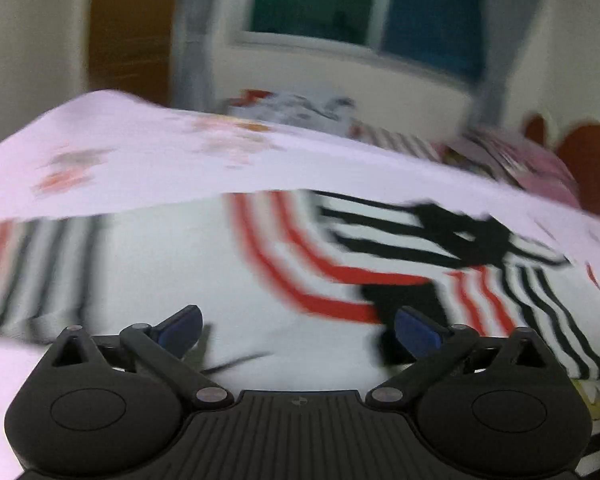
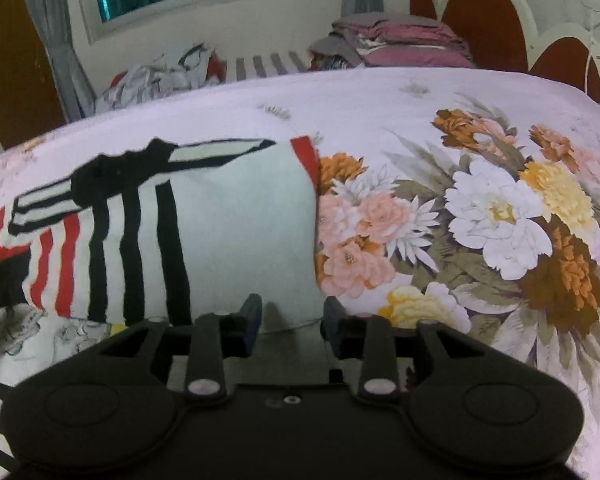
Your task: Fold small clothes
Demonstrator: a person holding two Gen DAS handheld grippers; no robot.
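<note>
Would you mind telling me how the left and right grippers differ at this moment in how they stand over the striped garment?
The left gripper has its jaws spread wide, while the right gripper holds its jaws narrower, though still apart. The left gripper sits over the middle of the white garment with red and black stripes, whereas the right gripper is at the garment's plain edge, beside the floral bedsheet. The left view is motion-blurred; the right is sharp. Neither grips cloth.

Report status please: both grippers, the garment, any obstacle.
Left gripper open, right gripper open, both empty. Striped garment lies flat on floral bedsheet, ungrasped. Nothing in the way.
</note>
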